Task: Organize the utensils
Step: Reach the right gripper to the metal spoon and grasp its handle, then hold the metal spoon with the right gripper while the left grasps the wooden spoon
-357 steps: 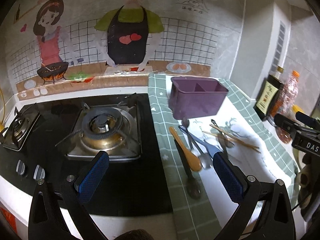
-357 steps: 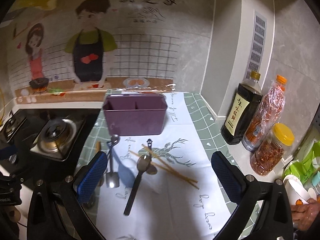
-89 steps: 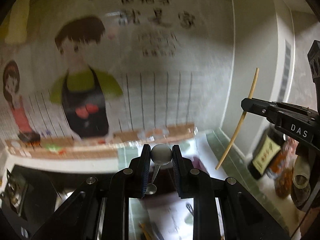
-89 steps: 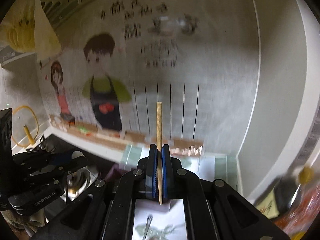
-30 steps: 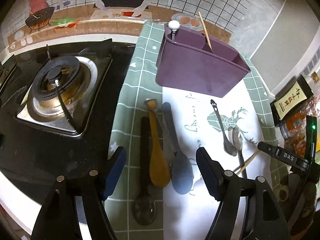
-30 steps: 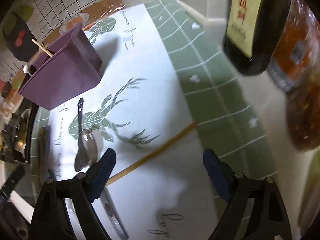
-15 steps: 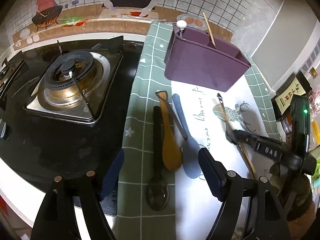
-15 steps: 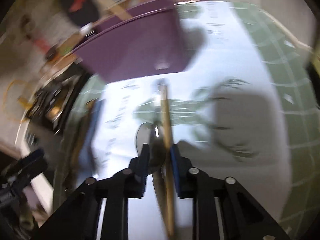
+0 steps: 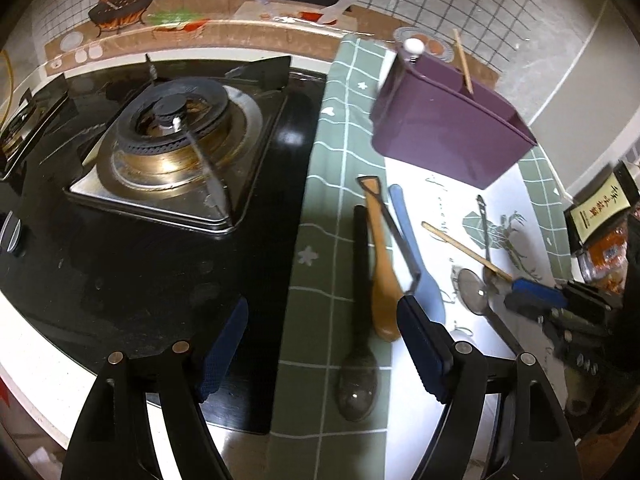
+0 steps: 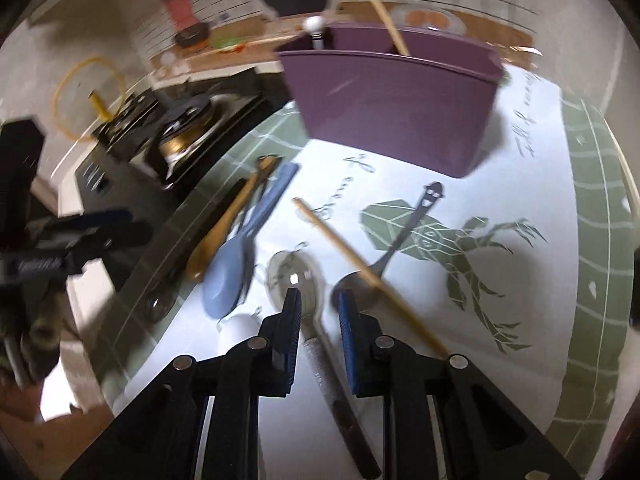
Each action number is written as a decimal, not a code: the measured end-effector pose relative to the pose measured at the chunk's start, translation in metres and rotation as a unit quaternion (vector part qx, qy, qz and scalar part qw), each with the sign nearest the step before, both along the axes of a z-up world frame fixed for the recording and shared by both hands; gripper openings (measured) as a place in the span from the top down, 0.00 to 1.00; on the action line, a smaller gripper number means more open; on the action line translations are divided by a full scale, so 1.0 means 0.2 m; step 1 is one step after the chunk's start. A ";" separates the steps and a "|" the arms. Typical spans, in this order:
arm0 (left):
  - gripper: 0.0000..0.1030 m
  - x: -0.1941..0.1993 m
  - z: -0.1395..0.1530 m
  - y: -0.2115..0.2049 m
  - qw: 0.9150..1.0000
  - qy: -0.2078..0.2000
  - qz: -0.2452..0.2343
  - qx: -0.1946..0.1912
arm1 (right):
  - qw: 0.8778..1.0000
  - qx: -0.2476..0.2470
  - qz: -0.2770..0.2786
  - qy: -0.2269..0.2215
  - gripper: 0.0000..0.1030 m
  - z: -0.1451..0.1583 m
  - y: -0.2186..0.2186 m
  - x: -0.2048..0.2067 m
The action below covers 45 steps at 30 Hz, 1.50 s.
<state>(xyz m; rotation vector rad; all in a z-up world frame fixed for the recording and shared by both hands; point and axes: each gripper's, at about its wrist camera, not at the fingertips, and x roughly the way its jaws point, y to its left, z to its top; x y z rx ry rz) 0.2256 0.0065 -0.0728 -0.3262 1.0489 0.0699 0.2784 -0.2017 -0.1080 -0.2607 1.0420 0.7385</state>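
Fingers: right gripper (image 10: 316,300) jaws opening, narrow gap, astride spoon (image 10: 296,276) neck, pads not pressing; chopstick (image 10: 360,268) loose beside, lying across 2nd spoon. Left gripper (image 9: 320,344) wide apart, nothing between, above mat edge w/ wooden spoon (image 9: 384,276). Holder (image 10: 392,96) at back w/ one chopstick + ball-top utensil inside. Step, prob: pick-up of next piece. Next: centre on one item, close firmly, lift, carry to holder.

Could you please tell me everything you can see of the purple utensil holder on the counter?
The purple utensil holder is an open-topped bin of what looks like matte plastic, with walls narrowing toward the base. It stands upright at the back of the white printed mat, near the wall. A chopstick leans out of one side, and a ball-topped metal handle sticks up at the other end. Neither gripper touches it.
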 end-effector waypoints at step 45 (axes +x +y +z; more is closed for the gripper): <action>0.25 0.00 -0.03 -0.13 0.998 0.001 -0.055 0.022 | 0.995 -0.041 -0.081 -0.029 0.71 0.00 -0.11 0.09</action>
